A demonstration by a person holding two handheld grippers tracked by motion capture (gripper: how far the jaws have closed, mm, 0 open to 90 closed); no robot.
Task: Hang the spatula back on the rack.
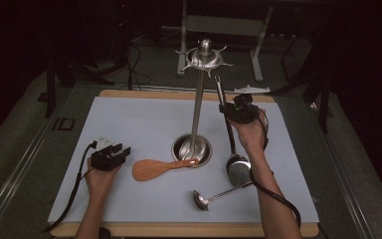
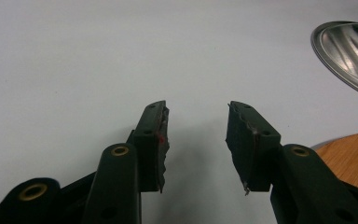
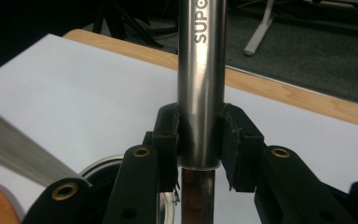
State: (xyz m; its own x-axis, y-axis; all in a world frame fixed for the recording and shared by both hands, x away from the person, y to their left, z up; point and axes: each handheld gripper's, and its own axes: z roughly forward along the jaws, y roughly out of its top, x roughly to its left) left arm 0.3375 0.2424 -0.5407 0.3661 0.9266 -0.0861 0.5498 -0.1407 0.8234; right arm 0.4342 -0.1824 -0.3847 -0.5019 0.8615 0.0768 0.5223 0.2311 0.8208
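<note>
Near the counter's (image 1: 129,114) front edge, left gripper (image 1: 113,153) rests spread; raised right gripper (image 1: 229,107) pinches a long steel ladle's handle (image 1: 227,124).

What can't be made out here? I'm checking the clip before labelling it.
- Lettering on the ladle handle, right gripper view: cut off by the top edge after "SUPO".
- Hook end of that handle, high view: too small to tell whether it touches the rack's hooks.
- Wooden spatula, left gripper view: mostly hidden behind the left gripper.
- Right gripper, high view: jaws hidden under its body.
</note>
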